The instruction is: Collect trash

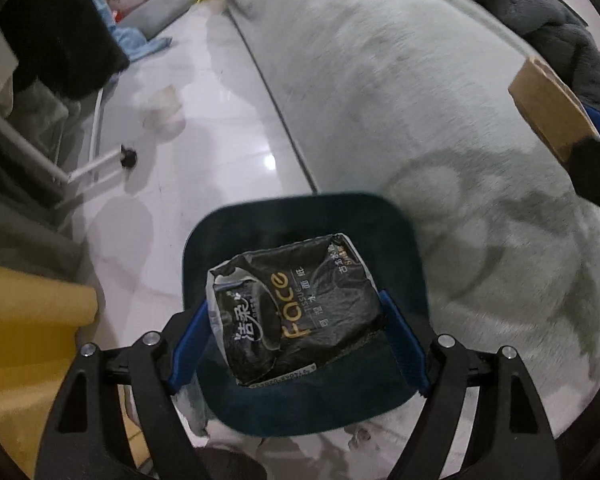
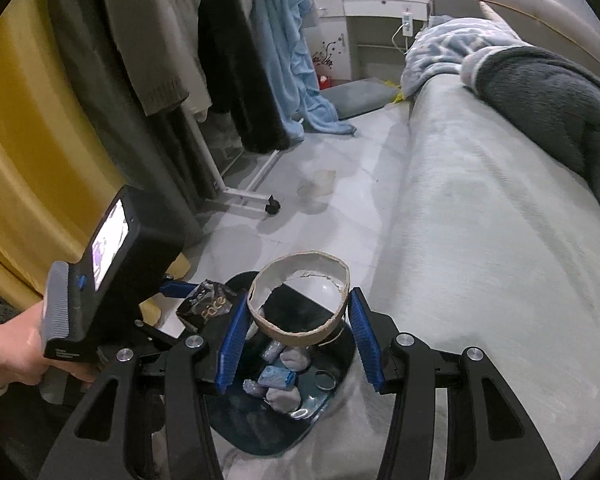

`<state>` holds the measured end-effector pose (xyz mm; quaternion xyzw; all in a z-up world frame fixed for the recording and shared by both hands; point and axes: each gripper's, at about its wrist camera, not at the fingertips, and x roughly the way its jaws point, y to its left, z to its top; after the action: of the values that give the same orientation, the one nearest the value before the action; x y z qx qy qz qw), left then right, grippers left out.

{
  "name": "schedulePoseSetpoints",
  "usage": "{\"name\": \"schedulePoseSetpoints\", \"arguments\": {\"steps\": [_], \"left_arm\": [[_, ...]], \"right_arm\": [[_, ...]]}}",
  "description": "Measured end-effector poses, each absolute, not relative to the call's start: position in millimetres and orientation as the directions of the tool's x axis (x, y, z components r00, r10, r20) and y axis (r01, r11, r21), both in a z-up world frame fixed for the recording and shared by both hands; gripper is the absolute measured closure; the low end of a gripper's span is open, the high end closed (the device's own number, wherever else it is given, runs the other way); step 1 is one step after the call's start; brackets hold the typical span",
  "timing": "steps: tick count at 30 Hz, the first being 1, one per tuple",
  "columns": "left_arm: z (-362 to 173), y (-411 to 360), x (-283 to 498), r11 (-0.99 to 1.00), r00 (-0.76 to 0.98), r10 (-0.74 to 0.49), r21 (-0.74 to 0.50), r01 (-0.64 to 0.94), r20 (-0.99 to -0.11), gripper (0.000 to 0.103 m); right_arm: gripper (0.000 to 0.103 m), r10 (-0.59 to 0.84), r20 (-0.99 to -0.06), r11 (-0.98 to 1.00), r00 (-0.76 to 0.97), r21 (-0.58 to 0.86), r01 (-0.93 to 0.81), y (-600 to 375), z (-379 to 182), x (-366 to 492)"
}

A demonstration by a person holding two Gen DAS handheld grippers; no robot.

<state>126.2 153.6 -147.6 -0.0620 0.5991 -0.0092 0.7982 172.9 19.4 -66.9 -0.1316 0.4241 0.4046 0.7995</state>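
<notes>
While it points steeply down over the dark blue bin [image 1: 228,232], the left gripper [image 1: 296,340] stands wide, and the black tissue pack [image 1: 300,308] printed "Face" lies between its blue pads [image 1: 404,344]; whether they press on it I cannot tell. Just above the bin's mouth, the right gripper [image 2: 298,336] stands about half open, its pads on either side of a squashed cardboard tube [image 2: 300,300]; whether they clamp it is unclear. Inside the bin lie crumpled tissues [image 2: 286,398] and a small blue packet [image 2: 278,377]. Beside the bin runs the grey bed [image 2: 480,220]. Beyond the bin, across the white tiles [image 1: 204,148], stands a wheeled clothes rack [image 2: 252,196] with hanging coats [image 2: 160,40].
</notes>
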Motion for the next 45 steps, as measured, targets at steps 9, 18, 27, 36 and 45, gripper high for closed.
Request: {"name": "schedulePoseSetpoints", "arguments": {"steps": [9,18,27,36,45], "left_arm": [[-143.3,178.2,116.1,0.987,0.281,-0.107,-0.135,-0.082,-0.954,0.013],[-124.2,198.2,108.3,0.986,0.371,-0.091,-0.136,-0.097,-0.924,0.013],[-109.4,223.9,105.8,0.977,0.454,-0.064,-0.149,-0.153,-0.889,0.018],[-74.8,225.9,99.0,0.975,0.620,-0.068,-0.183,-0.123,-0.782,0.025],[-39.9,221.0,90.4,0.981,0.755,-0.015,-0.157,-0.117,-0.656,0.027]], "right_arm": [[0.052,0.502,-0.824,0.632,0.264,0.141,-0.762,51.2,-87.7,174.3],[0.052,0.444,-0.872,0.635,0.206,0.144,-0.759,72.2,-117.9,175.8],[0.052,0.450,-0.874,0.672,0.184,0.196,-0.714,71.6,-126.9,187.3],[0.051,0.373,-0.921,0.650,0.116,0.170,-0.741,90.7,-159.3,175.5],[0.041,0.296,-0.953,0.657,0.056,0.161,-0.736,88.3,-188.8,169.1]]}}
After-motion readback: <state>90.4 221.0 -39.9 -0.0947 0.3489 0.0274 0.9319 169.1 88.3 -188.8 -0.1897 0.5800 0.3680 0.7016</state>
